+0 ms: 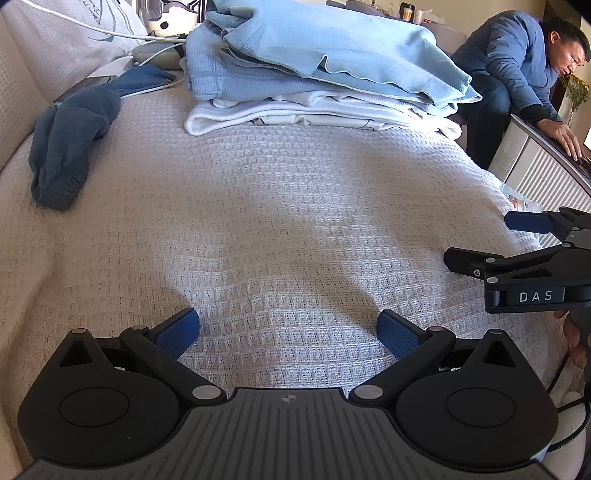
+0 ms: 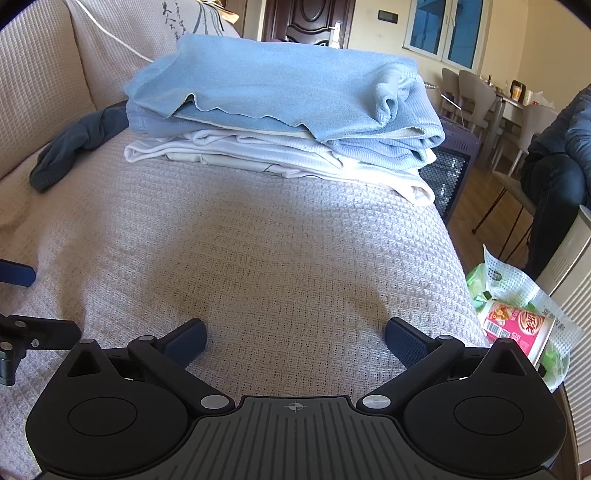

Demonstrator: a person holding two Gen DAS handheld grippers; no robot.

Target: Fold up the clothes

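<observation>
Waffle-weave bedspread [image 1: 258,206], folded stack [image 1: 314,74]

Bare blanket [image 2: 258,258] lies open ahead; folded stack [image 2: 288,110] blocks the far end.

Domestic interior, daylit. Ahead of the tongs, a cream waffle-weave cover [image 2: 258,240] drapes a sofa; its backrest [image 2: 33,85] rises to their left. Sunlight falls in patches on the cover just in front of the fingers. Far ahead, a dark panelled door [image 2: 306,22] stands in a pale yellow wall [image 2: 373,33], with a blue-paned window [image 2: 443,29] to its right. Ahead and to the right, grey dining chairs [image 2: 476,92] surround a table [image 2: 513,103] on a wooden floor [image 2: 476,206]. A seated person in a blue jacket [image 1: 517,55] leans over a white ribbed cabinet [image 1: 554,177] at far right.
</observation>
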